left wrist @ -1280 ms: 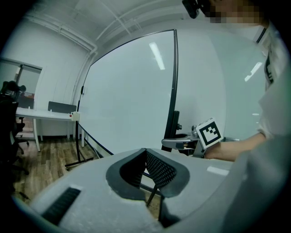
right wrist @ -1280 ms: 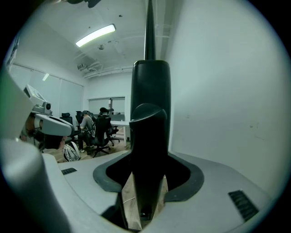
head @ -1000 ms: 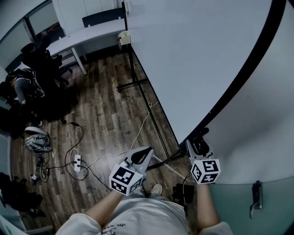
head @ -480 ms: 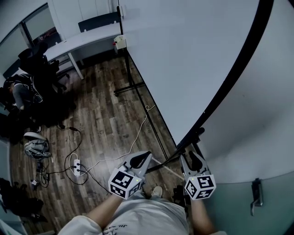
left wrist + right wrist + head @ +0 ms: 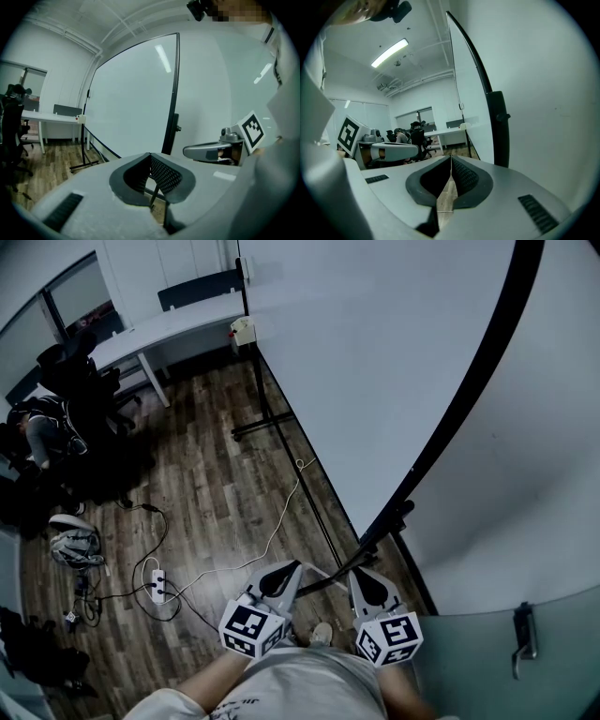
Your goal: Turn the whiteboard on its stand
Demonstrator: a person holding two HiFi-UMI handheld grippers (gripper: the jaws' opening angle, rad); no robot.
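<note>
Black-framed white whiteboard (image 5: 375,362) is running off-frame; left hand-held gripper (image 5: 292,567) and just-closed right hand-held gripper (image 5: 357,574) are hovering shut, empty, apparently clear of it.

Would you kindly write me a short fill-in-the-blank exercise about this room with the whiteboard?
1. The whiteboard has a ___ frame.
2. The floor is laid with ___ planks.
3. The left tool has its jaws ___, with nothing between them.
4. A white cable runs over the floor to a power ___.

Missing words: black; wooden; shut; strip.
</note>
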